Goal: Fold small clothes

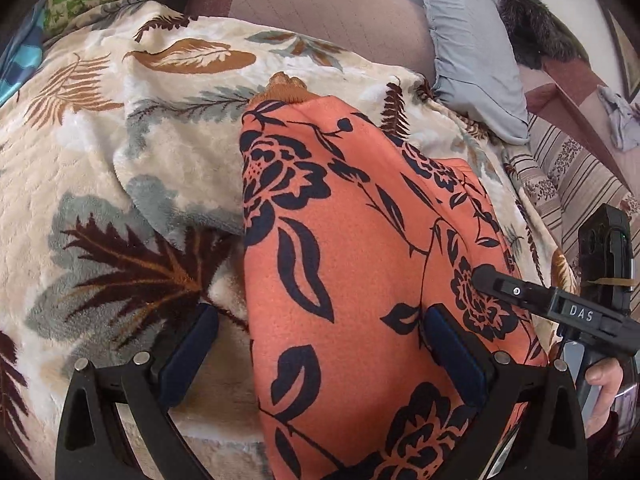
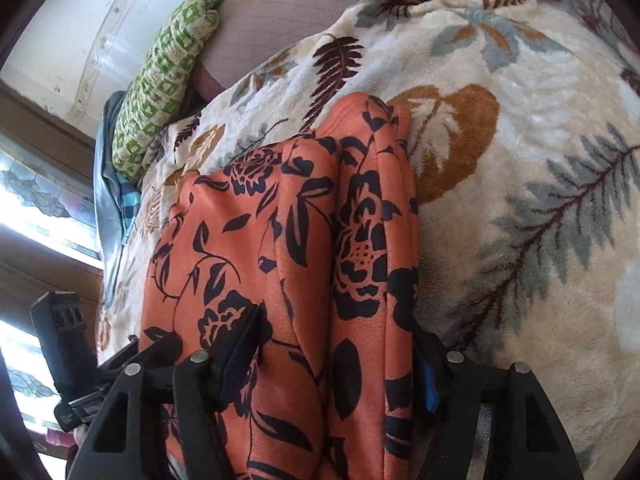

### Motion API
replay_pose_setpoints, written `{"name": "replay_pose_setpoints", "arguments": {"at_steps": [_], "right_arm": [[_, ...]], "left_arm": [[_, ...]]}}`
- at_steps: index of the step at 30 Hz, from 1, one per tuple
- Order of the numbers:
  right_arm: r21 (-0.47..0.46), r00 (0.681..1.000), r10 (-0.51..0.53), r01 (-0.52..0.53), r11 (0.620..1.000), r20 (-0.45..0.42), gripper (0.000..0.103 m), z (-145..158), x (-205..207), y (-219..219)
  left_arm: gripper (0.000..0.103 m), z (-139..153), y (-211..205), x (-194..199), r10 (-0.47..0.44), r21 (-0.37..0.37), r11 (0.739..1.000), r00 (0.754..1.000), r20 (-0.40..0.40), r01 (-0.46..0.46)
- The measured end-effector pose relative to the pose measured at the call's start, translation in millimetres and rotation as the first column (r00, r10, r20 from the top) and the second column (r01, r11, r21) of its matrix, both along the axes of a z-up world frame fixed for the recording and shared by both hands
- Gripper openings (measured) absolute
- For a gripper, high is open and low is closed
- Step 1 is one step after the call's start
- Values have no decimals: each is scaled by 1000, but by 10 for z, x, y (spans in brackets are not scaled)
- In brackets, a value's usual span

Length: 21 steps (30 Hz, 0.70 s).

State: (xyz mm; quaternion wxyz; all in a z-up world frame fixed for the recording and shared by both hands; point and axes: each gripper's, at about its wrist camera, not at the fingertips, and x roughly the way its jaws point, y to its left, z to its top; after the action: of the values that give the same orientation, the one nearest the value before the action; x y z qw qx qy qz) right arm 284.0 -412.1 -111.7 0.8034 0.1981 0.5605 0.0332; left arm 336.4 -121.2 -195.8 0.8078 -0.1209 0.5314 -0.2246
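Observation:
An orange garment (image 1: pixel 352 264) with a dark floral print lies folded lengthwise on a cream blanket (image 1: pixel 80 184) with a leaf pattern. My left gripper (image 1: pixel 322 356) is open wide over its near end. One pad (image 1: pixel 188 356) is over the blanket beside the garment's left edge and the other pad (image 1: pixel 456 356) rests on the cloth. In the right wrist view the garment (image 2: pixel 280 240) shows a raised fold along its right side. My right gripper (image 2: pixel 332 360) straddles that fold with its jaws apart, one finger (image 2: pixel 240 352) in a crease and the other at the right edge. From the left wrist view, the right gripper (image 1: pixel 486 278) points in over the garment's right part.
A green patterned pillow (image 2: pixel 168 80) lies at the far end of the bed, and a grey-blue pillow (image 1: pixel 472 52) beside a dark furry thing (image 1: pixel 536 28). A striped sheet (image 1: pixel 580 184) borders the blanket. A bright window (image 2: pixel 32 200) is on the left. A hand (image 1: pixel 604 384) holds the right gripper.

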Motion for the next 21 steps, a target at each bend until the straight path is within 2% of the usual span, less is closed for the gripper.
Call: {"name": "replay_pose_setpoints", "arguments": {"at_steps": [1, 2, 4, 6, 9, 15, 21], "right_arm": [[-23, 1000, 9, -9, 1000, 11, 57, 22, -15, 28], [-43, 1000, 18, -17, 999, 19, 53, 46, -24, 60], [-92, 999, 31, -27, 995, 33, 49, 102, -41, 121], [-131, 998, 37, -31, 991, 41, 47, 139, -59, 171], [-181, 997, 43, -31, 983, 59, 45, 197, -82, 246], [-281, 985, 100, -58, 958, 141, 44, 399, -142, 556], [-261, 959, 130, -62, 963, 251, 43, 718, -102, 902]], "left_arm": [[90, 36, -33, 4, -19, -14, 1000, 1000, 15, 19], [77, 77, -81, 5, -42, -6, 999, 999, 33, 42], [74, 122, -140, -8, -72, 31, 997, 995, 69, 70], [62, 130, -130, -18, -78, 39, 996, 993, 83, 75], [44, 231, -56, -7, -73, 3, 997, 992, 107, 73], [41, 449, 23, -90, -78, 24, 997, 976, 202, 75], [41, 783, 373, -168, 0, 15, 1000, 951, 310, -5]]}}
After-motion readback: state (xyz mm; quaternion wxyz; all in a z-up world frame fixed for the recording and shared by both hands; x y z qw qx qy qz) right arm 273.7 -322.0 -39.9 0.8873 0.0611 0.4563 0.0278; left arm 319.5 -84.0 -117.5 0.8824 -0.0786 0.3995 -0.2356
